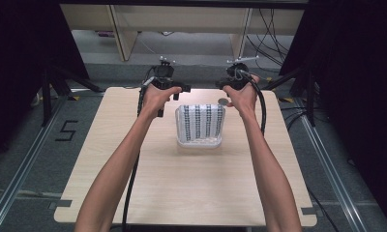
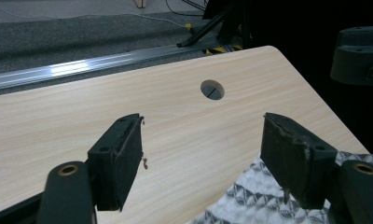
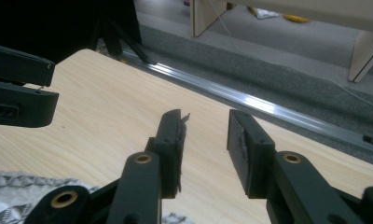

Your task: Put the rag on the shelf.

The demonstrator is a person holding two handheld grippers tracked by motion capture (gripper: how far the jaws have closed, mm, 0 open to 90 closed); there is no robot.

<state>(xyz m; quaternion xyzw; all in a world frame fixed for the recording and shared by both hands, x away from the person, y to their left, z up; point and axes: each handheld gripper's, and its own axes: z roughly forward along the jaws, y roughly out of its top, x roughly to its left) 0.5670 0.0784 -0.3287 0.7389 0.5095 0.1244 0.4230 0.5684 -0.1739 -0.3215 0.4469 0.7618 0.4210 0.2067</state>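
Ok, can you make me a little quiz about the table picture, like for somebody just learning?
1. True or false: the patterned cloth lies between the left hand-held gripper and the right hand-held gripper.
2. Which hand-held gripper has its jaws spread wider? A) left B) right
3. Fill the gap: the round hole is cut in the wooden ____.

Key:
1. True. From the high view, both hold just past the cloth's far corners, one on each side.
2. A. In the left gripper view the gap is wide; in the right gripper view it is narrower, though still open.
3. table.
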